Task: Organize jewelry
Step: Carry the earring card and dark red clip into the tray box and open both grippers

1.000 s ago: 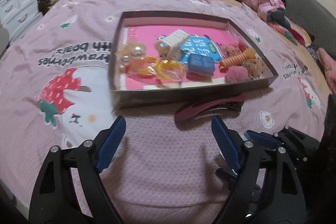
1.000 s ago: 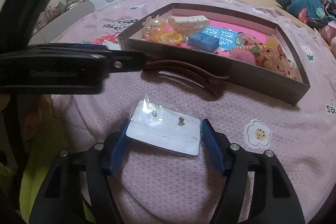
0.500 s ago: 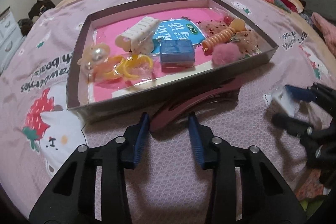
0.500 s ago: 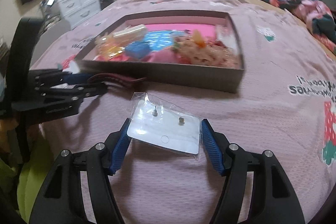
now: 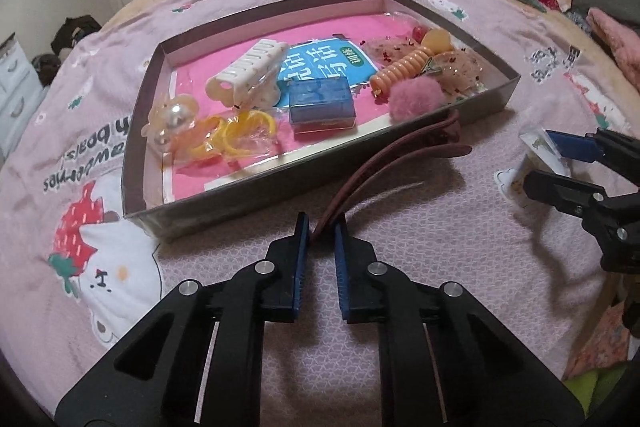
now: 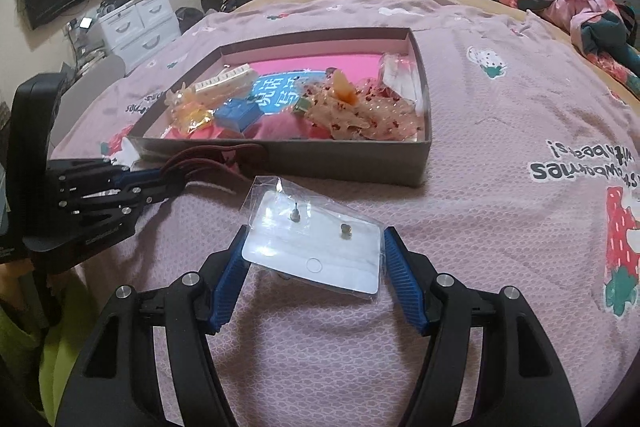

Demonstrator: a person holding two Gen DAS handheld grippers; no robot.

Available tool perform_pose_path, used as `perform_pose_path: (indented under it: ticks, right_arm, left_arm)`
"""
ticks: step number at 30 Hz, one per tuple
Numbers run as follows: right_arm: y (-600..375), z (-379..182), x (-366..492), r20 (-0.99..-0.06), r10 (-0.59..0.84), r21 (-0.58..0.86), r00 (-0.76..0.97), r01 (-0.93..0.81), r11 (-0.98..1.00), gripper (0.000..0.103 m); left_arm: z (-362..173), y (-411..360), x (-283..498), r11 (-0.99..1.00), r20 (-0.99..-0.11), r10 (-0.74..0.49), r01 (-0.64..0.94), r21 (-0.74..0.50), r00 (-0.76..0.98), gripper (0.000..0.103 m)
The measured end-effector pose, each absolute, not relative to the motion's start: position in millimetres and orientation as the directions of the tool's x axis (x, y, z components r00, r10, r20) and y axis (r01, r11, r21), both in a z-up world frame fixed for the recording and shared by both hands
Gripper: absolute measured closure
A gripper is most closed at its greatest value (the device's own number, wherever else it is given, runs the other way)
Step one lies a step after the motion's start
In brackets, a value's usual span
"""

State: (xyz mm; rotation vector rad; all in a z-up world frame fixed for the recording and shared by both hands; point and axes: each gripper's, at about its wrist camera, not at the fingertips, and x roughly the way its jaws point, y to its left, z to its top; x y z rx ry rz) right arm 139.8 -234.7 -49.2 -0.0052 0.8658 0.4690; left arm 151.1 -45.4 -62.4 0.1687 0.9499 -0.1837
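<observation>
- So compared with a second ago, the left gripper (image 5: 320,227) has moved in from open bedspread to the near end of the dark red hair clip (image 5: 384,167), and its fingers (image 5: 301,259) have just been closing: wide apart then, now pinched on the clip's tip.
- That clip lies on the bed just in front of the box (image 5: 400,133), its far end right by the box's front wall.
- Meanwhile the right gripper (image 6: 314,267) shows the same hold as before, fingers (image 6: 402,283) clamped on the two side edges of a white earring card (image 6: 316,251) in a clear sleeve; two small studs sit on the card. It has swung round to the right, so the box is now seen from its other corner.
- Both grippers point downward at the bed. The left one comes in low from the left in the right wrist view; the right one sits at the right edge of the left wrist view, card up off the pink bedspread (image 6: 500,131).
- Writing: bedspread print reads upside down, something like "strawberries with bears!". The blue packet (image 5: 324,65) in the box has white characters I can't make out.
</observation>
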Motion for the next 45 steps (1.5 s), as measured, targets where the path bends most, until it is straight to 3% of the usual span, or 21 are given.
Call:
perform_pose_path:
  ticks: [6,23,45]
  right_arm:
    - [-237,-41,138,-0.721,0.401,0.184,0.565,-0.402,0.897,0.039]
    - [-224,-17,140,-0.682,0.425,0.161,0.595,-0.444,0.881,0.039]
    - [-233,6,186,-0.640,0.380,0.114,0.668,-0.406,0.907,0.039]
  left_arm:
    - [-54,-37,142,0.976,-0.806,-0.149,0.218,-0.025,0.573,0.099]
    - [-20,-5,133,0.985,-0.744,-0.170,0.134,-0.109,0.646,0.103]
    - [0,-25,181,0.984,-0.722,-0.168,0.158,-0.082,0.671,0.103]
